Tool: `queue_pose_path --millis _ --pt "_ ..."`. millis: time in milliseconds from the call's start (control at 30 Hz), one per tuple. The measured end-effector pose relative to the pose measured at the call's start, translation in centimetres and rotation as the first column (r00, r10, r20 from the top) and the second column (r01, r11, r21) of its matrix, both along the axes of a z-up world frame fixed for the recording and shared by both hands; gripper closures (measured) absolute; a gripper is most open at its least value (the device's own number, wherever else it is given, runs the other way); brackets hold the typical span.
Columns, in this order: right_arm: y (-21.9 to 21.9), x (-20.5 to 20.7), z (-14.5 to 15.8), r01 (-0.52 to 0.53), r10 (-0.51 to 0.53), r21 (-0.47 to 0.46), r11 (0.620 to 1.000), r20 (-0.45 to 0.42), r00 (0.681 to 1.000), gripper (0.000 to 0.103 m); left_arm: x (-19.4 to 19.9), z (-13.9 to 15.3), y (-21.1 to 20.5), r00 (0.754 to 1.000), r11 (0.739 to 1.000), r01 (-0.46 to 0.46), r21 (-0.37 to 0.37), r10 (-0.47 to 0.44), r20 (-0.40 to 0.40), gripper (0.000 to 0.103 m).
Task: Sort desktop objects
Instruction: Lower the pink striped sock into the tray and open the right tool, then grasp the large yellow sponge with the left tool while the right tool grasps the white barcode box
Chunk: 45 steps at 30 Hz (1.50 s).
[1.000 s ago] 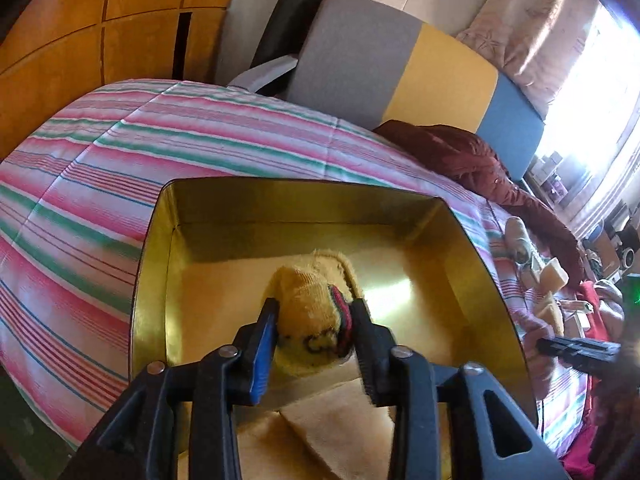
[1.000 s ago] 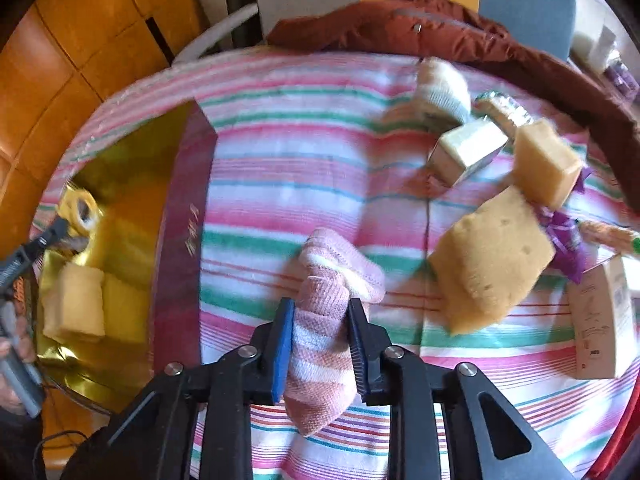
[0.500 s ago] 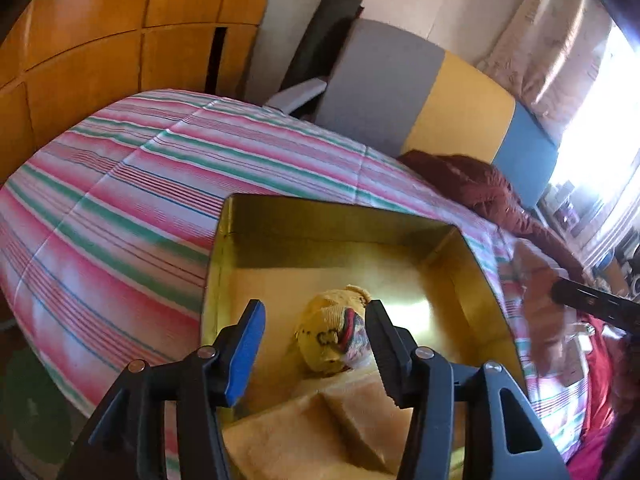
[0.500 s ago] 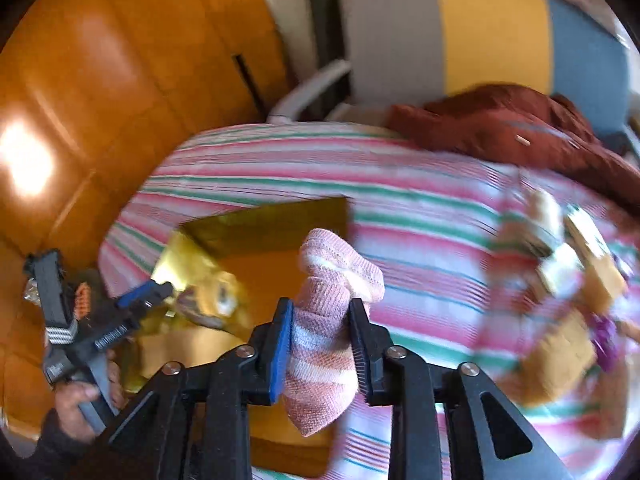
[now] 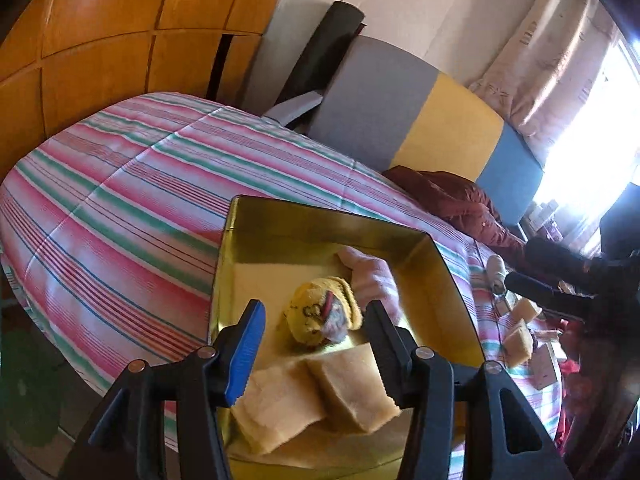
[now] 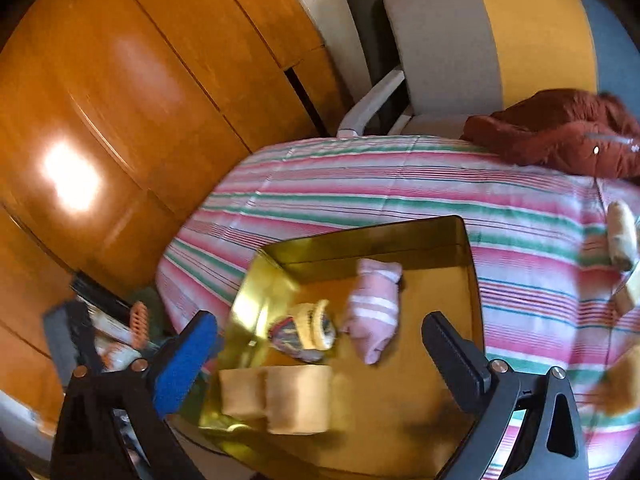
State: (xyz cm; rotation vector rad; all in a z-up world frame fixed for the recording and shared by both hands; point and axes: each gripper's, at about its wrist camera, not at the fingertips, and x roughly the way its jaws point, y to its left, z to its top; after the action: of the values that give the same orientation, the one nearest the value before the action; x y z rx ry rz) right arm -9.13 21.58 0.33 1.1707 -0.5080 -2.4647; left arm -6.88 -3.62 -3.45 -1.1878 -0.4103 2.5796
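Both my tongs [image 5: 312, 344] [image 6: 320, 356] hang empty, the right still opening; dipping could snag the pink sock [image 6: 374, 312] from the gold tin [image 6: 460, 240].

Left tongs [image 5: 316, 330] parted, empty, right tongs [image 6: 320, 344] opening wide, empty

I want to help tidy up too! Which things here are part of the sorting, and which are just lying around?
Part of the sorting:
- gold tray
- pink striped sock, in the tray
- yellow sock, in the tray
- two sponges, in the tray
- sponges still on the striped cloth

Just lying around:
- dark red jacket
- chair
- wooden cupboard
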Motion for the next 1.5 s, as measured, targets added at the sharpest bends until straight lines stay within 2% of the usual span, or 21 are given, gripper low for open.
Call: queue_pose_path --millis 200,433,533,667,800,867,1033,1167,1267,1367,1500 --pt "2.4 1.7 1.5 0.005 -0.009 -0.139 0.990 -0.030 1.000 0.000 0.9 0.6 2.1 0.998 0.998 0.065 0.011 -0.065 -0.003 0.049" --pt "6.0 4.2 2.2 0.054 -0.065 -0.205 0.977 -0.048 0.997 0.000 2.0 1.6 5.8 0.986 0.986 0.167 -0.001 -0.167 -0.015 0.045" --pt "7.9 5.1 2.0 0.037 -0.058 -0.311 0.950 -0.056 0.997 0.001 2.4 2.0 7.3 0.979 0.979 0.202 -0.006 -0.202 -0.024 0.045" --pt "10.3 6.4 1.9 0.064 -0.094 -0.357 0.932 -0.068 0.993 0.001 2.9 2.1 9.0 0.970 0.970 0.244 -0.015 -0.244 -0.017 0.045" --pt "13.1 8.0 1.7 0.015 -0.079 -0.508 0.862 -0.105 0.991 0.001 3.3 2.2 10.9 0.960 0.959 0.281 -0.028 -0.281 -0.013 0.044" --pt "14.2 8.7 1.8 0.018 -0.095 -0.527 0.850 -0.119 0.988 0.001 3.5 2.2 11.5 0.956 0.955 0.294 -0.034 -0.294 -0.014 0.044" --pt "17.2 9.9 1.5 0.074 -0.156 -0.536 0.841 -0.108 0.982 0.001 3.8 2.2 13.8 0.938 0.937 0.346 -0.051 -0.347 -0.009 0.044" --pt "19.4 10.4 0.8 0.139 -0.206 -0.498 0.856 -0.083 0.975 0.001 3.9 2.1 15.3 0.927 0.925 0.375 -0.060 -0.376 0.002 0.044" --pt "20.8 10.8 0.3 0.196 -0.245 -0.437 0.878 -0.058 0.968 0.001 3.9 1.8 16.8 0.915 0.912 0.404 -0.072 -0.404 0.016 0.044" --pt "22.7 11.3 -0.2 0.270 -0.295 -0.317 0.909 -0.029 0.955 0.001 4.0 1.7 18.2 0.900 0.896 0.436 -0.081 -0.436 0.023 0.044" --pt "25.3 12.0 -1.2 0.357 -0.361 -0.200 0.913 0.013 0.932 0.000 4.1 1.5 20.5 0.877 0.873 0.480 -0.087 -0.479 0.032 0.044"
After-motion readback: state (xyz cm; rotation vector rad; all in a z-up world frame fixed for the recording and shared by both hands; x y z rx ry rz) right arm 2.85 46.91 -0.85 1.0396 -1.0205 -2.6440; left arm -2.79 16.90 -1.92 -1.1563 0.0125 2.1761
